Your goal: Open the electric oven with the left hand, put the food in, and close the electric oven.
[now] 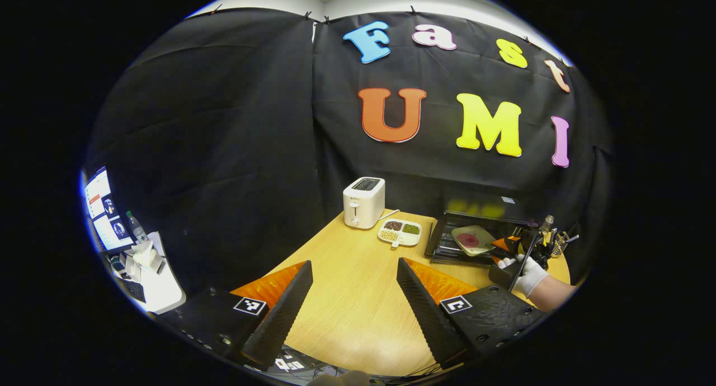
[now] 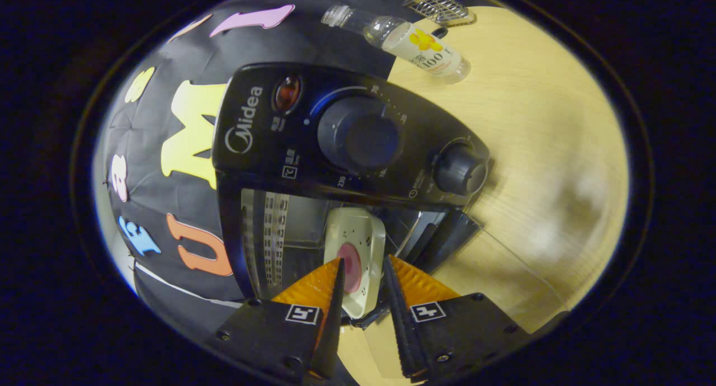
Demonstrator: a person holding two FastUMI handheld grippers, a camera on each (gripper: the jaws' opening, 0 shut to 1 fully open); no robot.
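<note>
The left tongs [image 1: 353,296] hang open over the wooden table [image 1: 358,296], fingers spread wide with nothing between them. Ahead of them on the table stand a white toaster [image 1: 363,202] and, just beside it, a white divided dish [image 1: 400,232] holding three small portions of food.

Farther to the right in the left gripper view, the oven [image 1: 475,218] sits with its door [image 1: 442,246] dropped flat. The right tongs [image 1: 506,245], held by a gloved hand [image 1: 528,274], reach toward its mouth carrying a pale plate [image 1: 472,239] with a pink round of food [image 1: 469,240] on it.

The right gripper view looks into the oven's mouth from close by, rolled to one side. The right tongs' fingers [image 2: 335,296] are closed on the near edge of the plate, which sits partly inside the metal chamber [image 2: 279,229]. The black control panel [image 2: 347,134] bears a large knob [image 2: 361,133] and a smaller one [image 2: 460,168]. Beyond the oven, a plastic bottle [image 2: 414,42] lies on the table beside a wire rack [image 2: 439,5].
</note>
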